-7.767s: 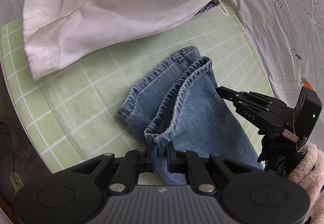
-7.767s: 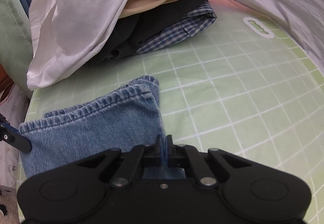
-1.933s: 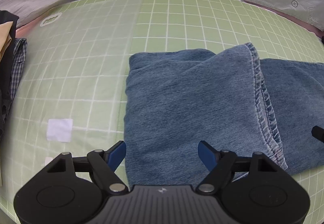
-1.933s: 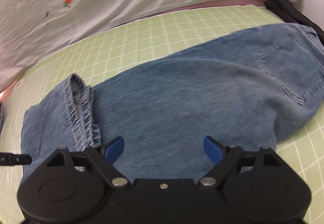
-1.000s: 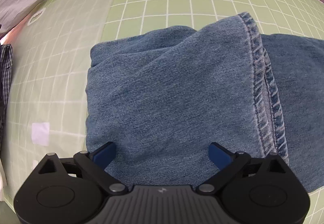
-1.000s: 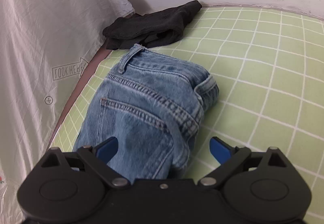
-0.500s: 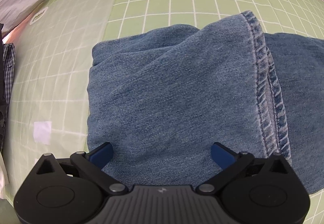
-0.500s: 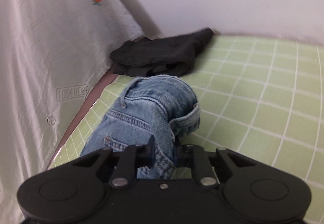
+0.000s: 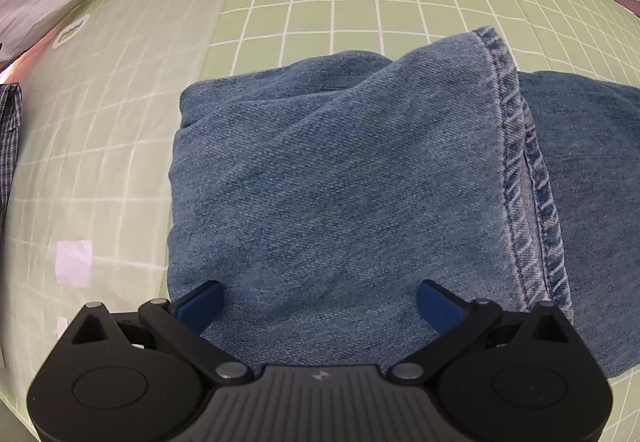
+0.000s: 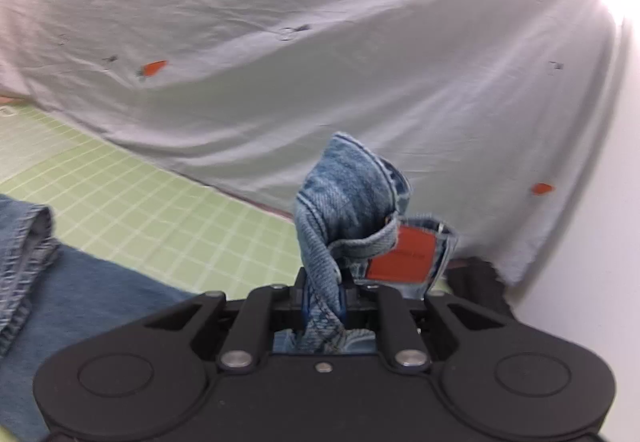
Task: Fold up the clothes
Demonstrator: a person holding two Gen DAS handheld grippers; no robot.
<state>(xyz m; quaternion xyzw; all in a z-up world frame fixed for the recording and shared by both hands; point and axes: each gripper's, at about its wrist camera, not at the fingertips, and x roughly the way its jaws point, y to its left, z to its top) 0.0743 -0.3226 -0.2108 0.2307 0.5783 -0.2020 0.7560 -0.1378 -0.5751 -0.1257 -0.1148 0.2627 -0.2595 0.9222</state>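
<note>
Blue jeans [image 9: 340, 178] lie on the green grid mat [image 9: 312, 2], the leg end folded over with its hem [image 9: 524, 170] running down the right. My left gripper [image 9: 320, 302] is open, its blue pads resting on the folded denim. In the right wrist view my right gripper [image 10: 324, 302] is shut on the jeans' waistband [image 10: 348, 210], lifted off the mat, with the orange-red label [image 10: 404, 258] showing. The rest of the jeans [image 10: 80, 294] lies low at the left.
A white sheet with carrot prints [image 10: 320, 42] borders the mat's far side. A plaid garment [image 9: 8, 130] lies at the left edge in the left wrist view. A dark garment [image 10: 476, 282] lies behind the right gripper. A white tape patch [image 9: 74, 262] is on the mat.
My right gripper has closed on the waistband and lifted it, swinging toward the sheet. My left gripper stays open on the folded leg, barely moved.
</note>
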